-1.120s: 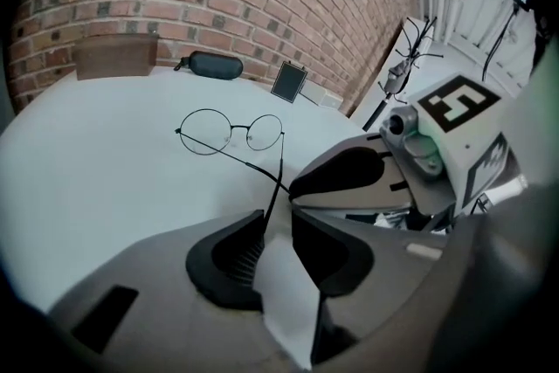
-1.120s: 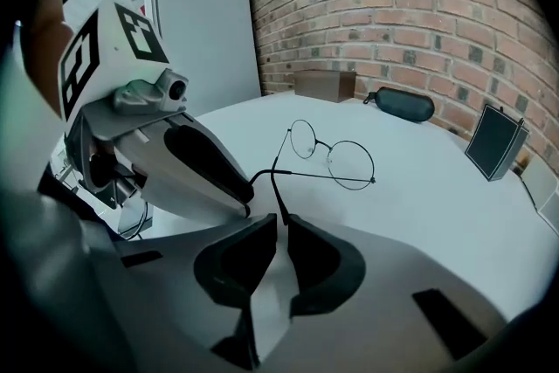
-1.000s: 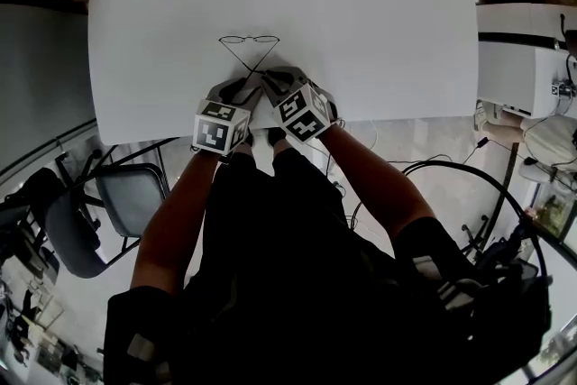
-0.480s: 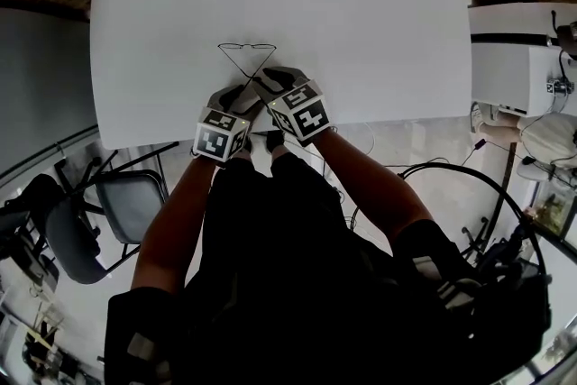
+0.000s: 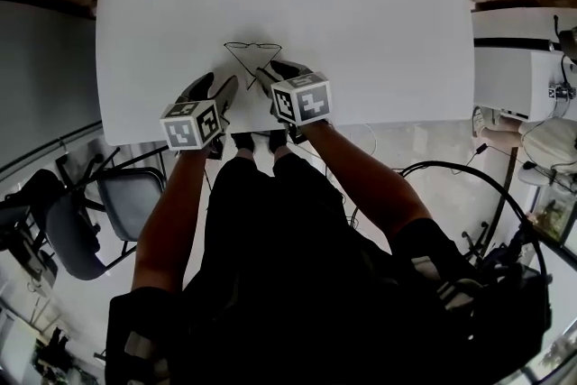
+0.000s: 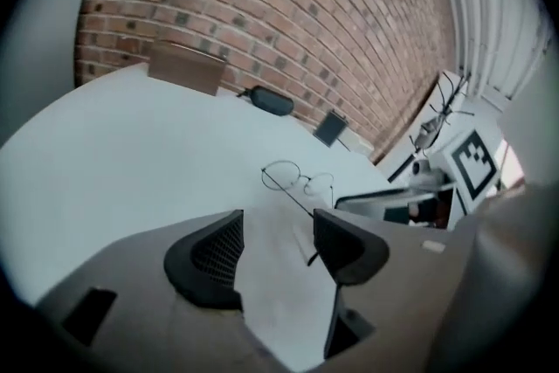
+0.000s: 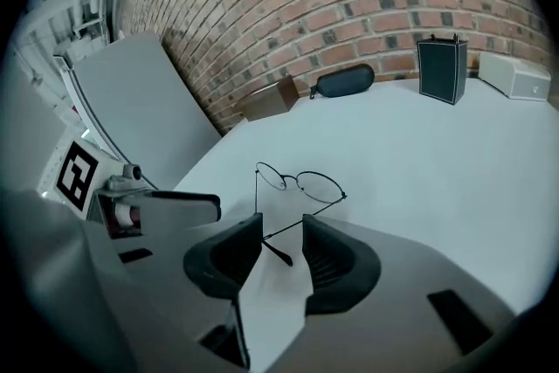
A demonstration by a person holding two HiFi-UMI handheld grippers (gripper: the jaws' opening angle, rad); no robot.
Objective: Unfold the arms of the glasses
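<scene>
Glasses (image 5: 253, 46) on white table (image 5: 379, 41)

Person's in a black top (image 5: 270, 266) with short sleeves. The left gripper (image 5: 215, 87) and right gripper (image 5: 281, 72) are grey shells with black ribbed pads (image 6: 214, 253), each carrying a white cube (image 5: 192, 123) with black square markers.

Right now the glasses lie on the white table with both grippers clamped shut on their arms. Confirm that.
Not clamped. The glasses lie on the white table, but the left gripper and the right gripper have just been opening: each pair of jaws stands apart with an arm tip loose between. Each gripper view shows it.
</scene>
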